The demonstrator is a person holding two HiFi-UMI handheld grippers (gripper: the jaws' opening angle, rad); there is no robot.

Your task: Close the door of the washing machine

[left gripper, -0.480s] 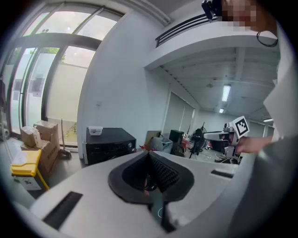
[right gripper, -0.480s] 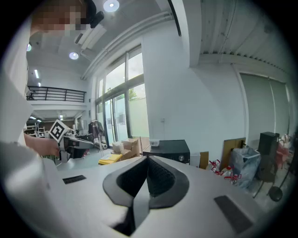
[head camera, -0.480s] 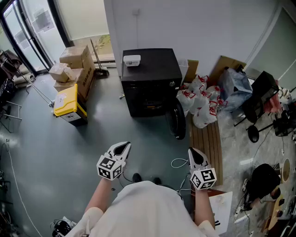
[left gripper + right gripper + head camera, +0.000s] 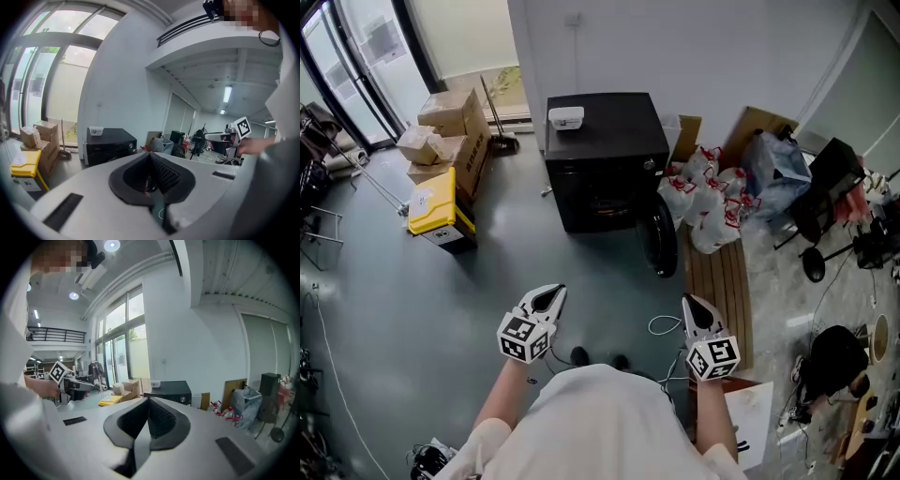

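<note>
white tub (image 4: 566,117) atop black washing machine (image 4: 614,141)

Open floor (image 4: 534,253) leads to the washing machine (image 4: 605,159); bags (image 4: 708,211) crowd beside its door (image 4: 661,239).

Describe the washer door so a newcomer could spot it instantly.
In the head view, find the black washing machine against the white wall. At its front right corner the door hangs swung open. It is the only round dark disc, beside the white-and-red bags.

Grey floor (image 4: 412,309), black washing machine (image 4: 605,150), cardboard boxes (image 4: 455,131), yellow bin (image 4: 434,202), bags (image 4: 712,202)
</note>
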